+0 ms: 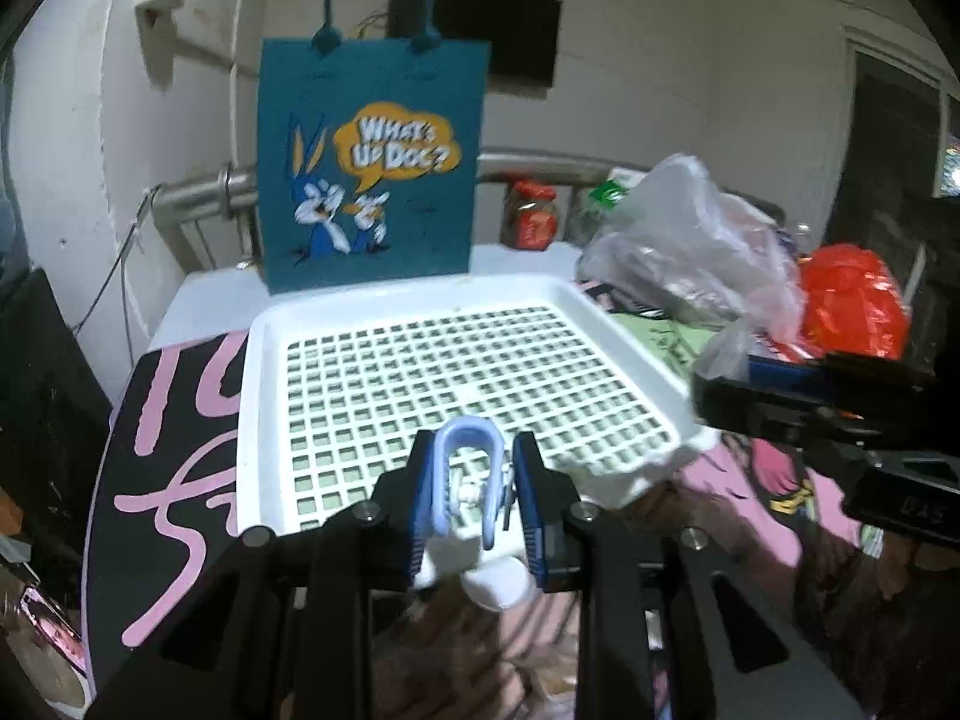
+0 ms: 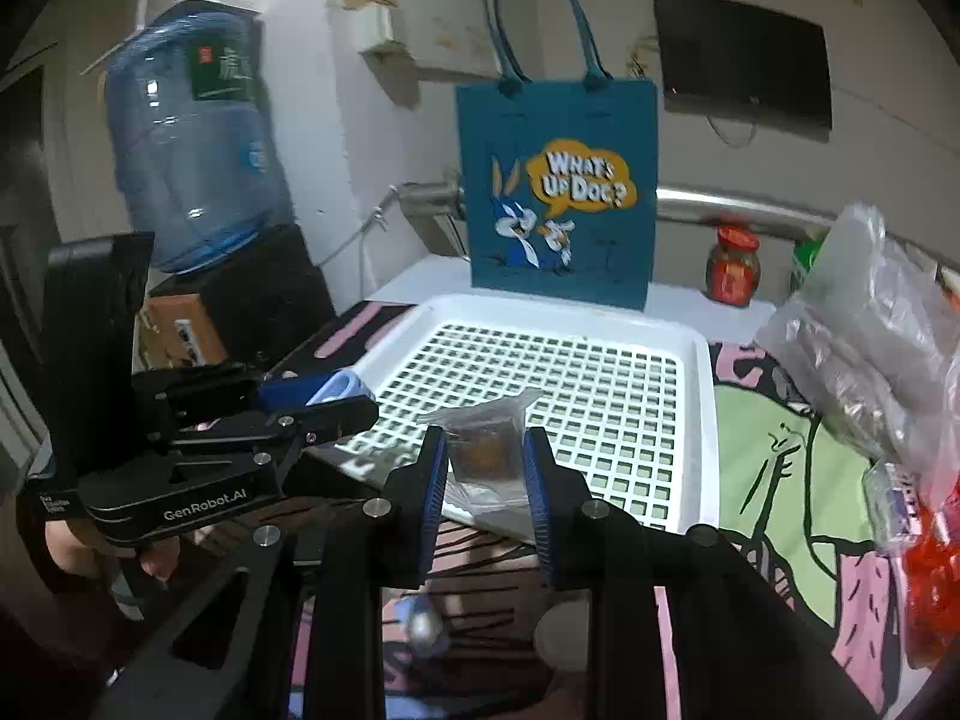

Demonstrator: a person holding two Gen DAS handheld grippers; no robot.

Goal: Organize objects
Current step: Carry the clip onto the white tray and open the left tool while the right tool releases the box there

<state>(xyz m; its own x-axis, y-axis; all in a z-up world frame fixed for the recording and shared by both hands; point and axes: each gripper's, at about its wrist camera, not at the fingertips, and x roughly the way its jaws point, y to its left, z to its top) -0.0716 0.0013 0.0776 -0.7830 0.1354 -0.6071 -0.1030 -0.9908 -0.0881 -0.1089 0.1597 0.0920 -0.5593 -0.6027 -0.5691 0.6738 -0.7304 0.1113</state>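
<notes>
Over the near edge of the white slotted tray (image 1: 372,324), left gripper (image 1: 474,504) is pinching a pale blue clip-like thing (image 1: 467,450) while right gripper (image 2: 486,480) squeezes a small clear-wrapped brown packet (image 2: 489,447).

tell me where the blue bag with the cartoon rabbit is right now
The blue bag stands upright just behind the far edge of the white tray, centre-left in the left wrist view, with a red-lidded jar to its right.

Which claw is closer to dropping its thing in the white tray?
Probably the left claw: its blue clip already hangs over the tray. The right claw's packet sits at the edge.
</notes>
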